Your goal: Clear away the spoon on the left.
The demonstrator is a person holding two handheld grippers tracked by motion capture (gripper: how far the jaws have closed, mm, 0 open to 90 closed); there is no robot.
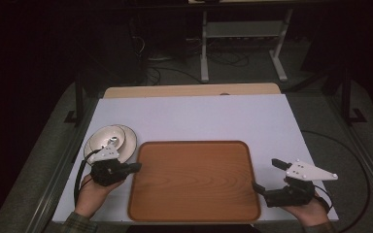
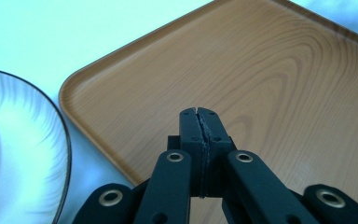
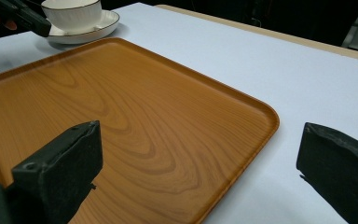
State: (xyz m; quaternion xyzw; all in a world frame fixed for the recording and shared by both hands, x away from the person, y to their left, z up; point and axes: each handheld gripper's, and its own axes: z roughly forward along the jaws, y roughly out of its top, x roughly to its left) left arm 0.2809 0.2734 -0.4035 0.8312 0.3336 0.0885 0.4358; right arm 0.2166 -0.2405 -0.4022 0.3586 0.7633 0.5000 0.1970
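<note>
A bare wooden tray (image 1: 194,179) lies on the white table near the front edge. Just off its left corner a white bowl (image 1: 108,137) sits on a white plate (image 1: 128,137). My left gripper (image 1: 137,167) is shut with nothing in it, its tip over the tray's left rim; in the left gripper view the jaws (image 2: 199,114) meet above the tray (image 2: 270,70), with the plate (image 2: 18,154) at the left. My right gripper (image 1: 268,175) stands open at the tray's right edge. Its jaws (image 3: 199,135) straddle the tray's corner (image 3: 121,102), touching nothing.
The white tabletop (image 1: 199,116) stretches bare behind the tray. In the right gripper view the bowl on its plate (image 3: 74,16) shows far off, with the other gripper (image 3: 28,18) beside it. A cable (image 1: 349,150) loops on the floor at the right.
</note>
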